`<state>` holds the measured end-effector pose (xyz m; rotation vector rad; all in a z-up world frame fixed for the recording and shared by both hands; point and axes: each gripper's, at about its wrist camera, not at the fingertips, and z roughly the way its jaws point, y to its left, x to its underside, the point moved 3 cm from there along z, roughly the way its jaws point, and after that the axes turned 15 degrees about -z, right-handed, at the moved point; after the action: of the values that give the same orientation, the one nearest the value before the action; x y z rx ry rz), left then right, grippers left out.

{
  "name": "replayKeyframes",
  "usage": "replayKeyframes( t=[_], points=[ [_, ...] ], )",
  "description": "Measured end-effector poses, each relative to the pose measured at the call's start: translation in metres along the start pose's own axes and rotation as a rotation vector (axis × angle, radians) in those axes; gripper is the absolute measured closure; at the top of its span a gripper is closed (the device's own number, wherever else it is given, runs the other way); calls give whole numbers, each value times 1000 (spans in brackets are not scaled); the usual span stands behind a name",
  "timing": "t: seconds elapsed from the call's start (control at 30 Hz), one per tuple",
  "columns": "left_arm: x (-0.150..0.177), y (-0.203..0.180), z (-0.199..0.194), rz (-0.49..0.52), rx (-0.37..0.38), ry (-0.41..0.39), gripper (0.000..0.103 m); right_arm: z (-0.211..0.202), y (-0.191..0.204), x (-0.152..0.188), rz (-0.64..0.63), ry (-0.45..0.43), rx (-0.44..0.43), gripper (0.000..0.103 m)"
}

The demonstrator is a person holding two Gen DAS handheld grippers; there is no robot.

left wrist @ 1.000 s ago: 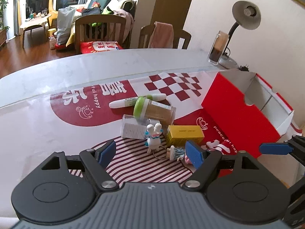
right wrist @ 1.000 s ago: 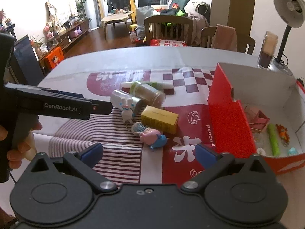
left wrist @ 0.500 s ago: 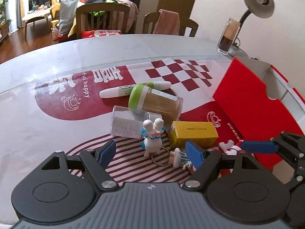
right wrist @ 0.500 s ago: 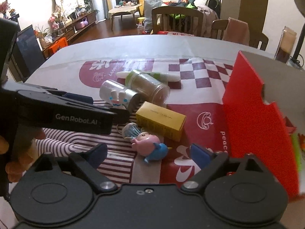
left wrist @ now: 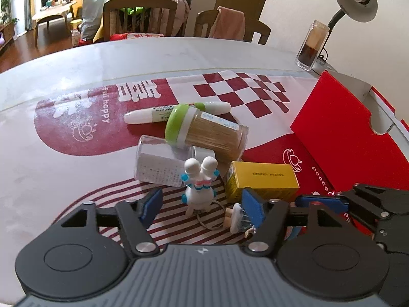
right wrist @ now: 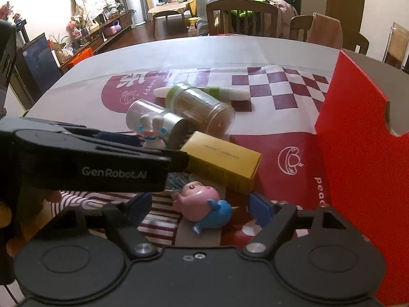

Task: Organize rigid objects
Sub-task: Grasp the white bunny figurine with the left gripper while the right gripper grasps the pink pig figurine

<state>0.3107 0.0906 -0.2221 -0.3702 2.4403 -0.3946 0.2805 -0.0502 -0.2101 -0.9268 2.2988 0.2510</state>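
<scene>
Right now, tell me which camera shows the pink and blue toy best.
The right wrist view: the pink and blue toy lies whole between the open right gripper fingers. The left wrist view hides it behind the left gripper, beside the white bunny figure.

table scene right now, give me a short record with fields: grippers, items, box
left gripper: open, white rabbit figure between its fingers, not gripped
right gripper: open, over pink and blue toy
loose items: yellow box, green-lidded jar on its side, clear jar on its side, white tube
container: red box, to the right of the pile
</scene>
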Motion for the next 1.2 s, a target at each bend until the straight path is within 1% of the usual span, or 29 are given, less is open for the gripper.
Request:
replayKeyframes(
  t=[0.13,0.2,0.27,0.3,0.37,0.4,0.47,0.53,0.67,0.77,0.97,1.2],
  points=[
    [1,-2,2,1,7,3,42,4,-1,0,18,9,-3,27],
    [1,-3,4,-1,12,11,44,5,-1,0,17,10,-6,27],
    [1,-3,6,-3,18,16,48,5,-1,1,13,10,-3,30],
    [1,-3,7,-6,21,19,49,5,0,0,12,10,-2,31],
    [0,-3,8,-15,22,20,49,5,0,0,14,9,0,37],
    [0,-3,8,-18,25,20,51,5,0,0,18,7,-4,38],
    [-1,-3,9,-26,40,27,59,4,0,0,20,11,-3,39],
    [-2,-4,9,-26,45,31,61,3,2,0,12,13,4,39],
    [-2,-4,8,-35,61,35,71,1,5,0,4,17,11,39],
    [-4,-1,9,-55,56,44,77,-2,5,0,10,18,14,39],
    [-3,1,4,-55,63,49,78,-12,5,2,36,12,30,39],
    [2,2,-14,-52,80,44,78,-31,6,5,51,2,56,39]
  ],
)
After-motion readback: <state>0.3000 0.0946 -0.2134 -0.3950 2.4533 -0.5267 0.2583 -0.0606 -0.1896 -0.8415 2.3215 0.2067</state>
